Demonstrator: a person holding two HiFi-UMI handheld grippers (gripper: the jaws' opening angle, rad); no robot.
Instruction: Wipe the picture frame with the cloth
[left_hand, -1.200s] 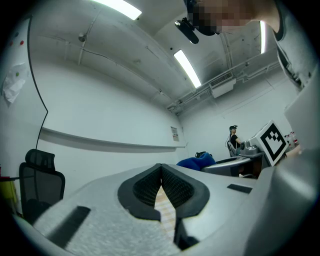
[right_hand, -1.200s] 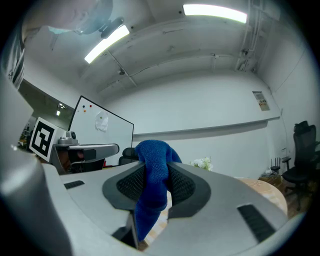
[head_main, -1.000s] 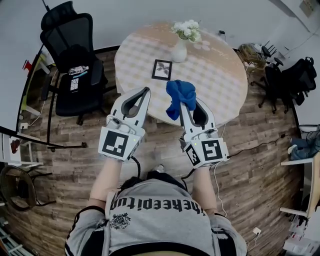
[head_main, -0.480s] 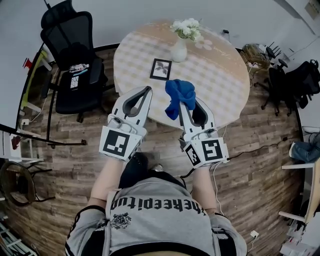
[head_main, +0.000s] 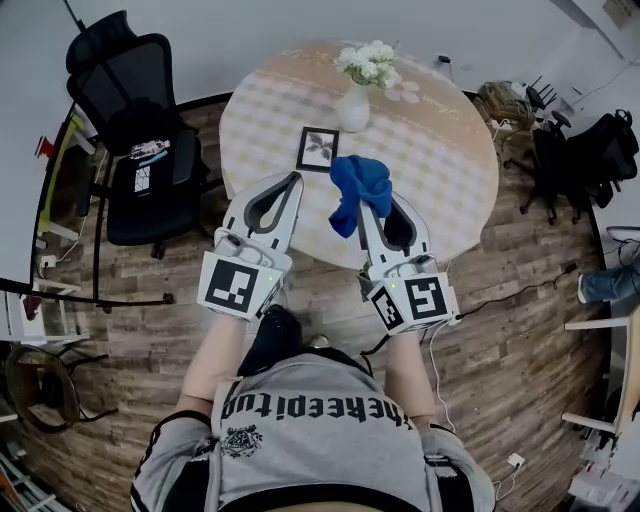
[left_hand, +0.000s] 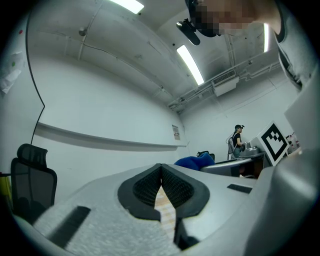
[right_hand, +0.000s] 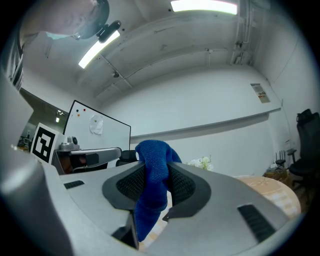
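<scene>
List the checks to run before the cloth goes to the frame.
1. Cloth gripped: ok, right gripper shut on it.
2. Left gripper free: ok, jaws together, nothing between.
3. Frame reachable: ok, flat on the table, uncovered.
4. Vase clear of frame: cannot tell, it stands close behind.
5. Cloth on frame: not ok, not yet there.

A small black picture frame (head_main: 318, 149) sits on the round table (head_main: 440, 150). The bunched blue cloth (head_main: 362, 180) hangs pinched in the right gripper (head_main: 366, 212).
</scene>
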